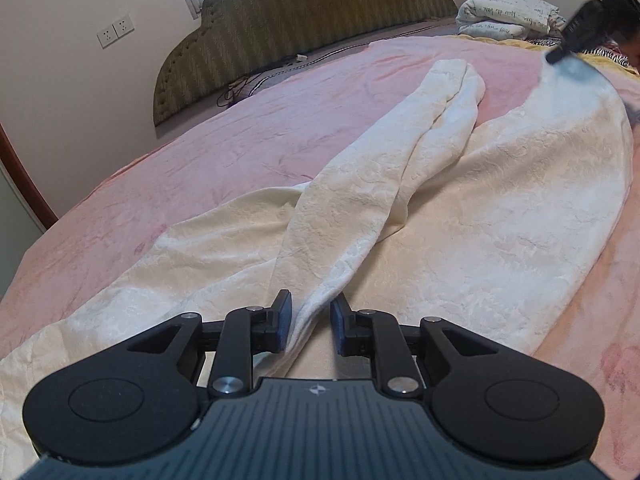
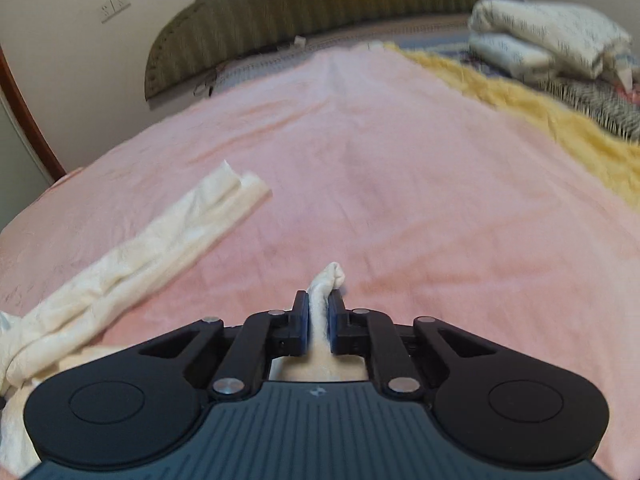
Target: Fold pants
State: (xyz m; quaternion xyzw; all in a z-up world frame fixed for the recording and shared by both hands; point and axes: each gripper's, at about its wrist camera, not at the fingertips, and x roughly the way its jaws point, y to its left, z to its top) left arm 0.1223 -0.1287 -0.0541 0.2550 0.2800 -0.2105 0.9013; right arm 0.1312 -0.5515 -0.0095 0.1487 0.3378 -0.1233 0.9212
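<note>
My left gripper (image 1: 310,322) sat low over the cream pants (image 1: 460,216), which lay spread on the pink bed cover (image 1: 224,148) below the green headboard (image 1: 304,12). Its fingers (image 1: 283,316) stood parted around a ridge of fabric running between them; the cloth brushed one pad, yet I could not tell whether I truly held it. From that ridge one leg ran long and narrow away toward the headboard, its cuff lying nearest that end. My right gripper (image 2: 318,320) was clenched on a bunched edge of the pants, a tuft poking out past the fingers (image 2: 301,316), and it appeared in the left view far off toward the headboard's right side, at the end of the broad panel. I judged the fold turned on that long axis: my right hand held the far end, my left sat at the near one, so the far end would travel back toward me.
</note>
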